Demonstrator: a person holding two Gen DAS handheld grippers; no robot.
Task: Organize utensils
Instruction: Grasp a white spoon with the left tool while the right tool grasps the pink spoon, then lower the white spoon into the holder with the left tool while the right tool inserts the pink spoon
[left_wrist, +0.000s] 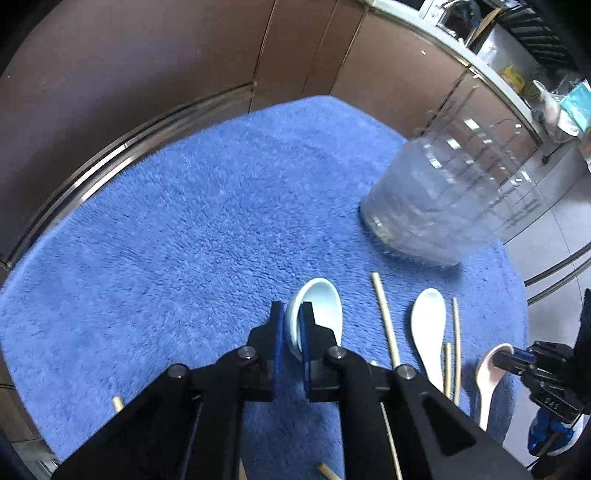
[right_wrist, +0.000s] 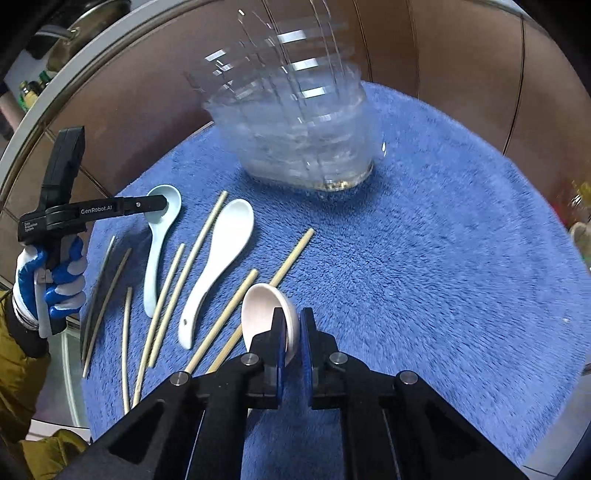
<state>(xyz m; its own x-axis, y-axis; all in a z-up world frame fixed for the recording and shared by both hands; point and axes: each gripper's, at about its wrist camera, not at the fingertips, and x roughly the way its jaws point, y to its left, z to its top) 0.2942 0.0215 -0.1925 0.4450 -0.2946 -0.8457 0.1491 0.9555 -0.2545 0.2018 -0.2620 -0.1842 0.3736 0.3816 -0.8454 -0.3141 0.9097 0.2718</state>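
My left gripper (left_wrist: 291, 314) is shut on the bowl rim of a pale blue soup spoon (left_wrist: 320, 308); the right wrist view shows it (right_wrist: 162, 206) gripping that spoon (right_wrist: 157, 251) on the blue mat. My right gripper (right_wrist: 292, 321) is shut on the bowl rim of a pale pink spoon (right_wrist: 264, 306), also seen in the left wrist view (left_wrist: 489, 373). A white spoon (right_wrist: 218, 266) and several wooden chopsticks (right_wrist: 192, 269) lie between them. A clear plastic jar (right_wrist: 303, 122) stands upright behind them.
The fluffy blue mat (right_wrist: 424, 240) covers a round table with a metal rim (left_wrist: 92, 166). Brown cabinet panels stand behind. A counter with clutter (left_wrist: 535, 85) runs at the far right of the left view.
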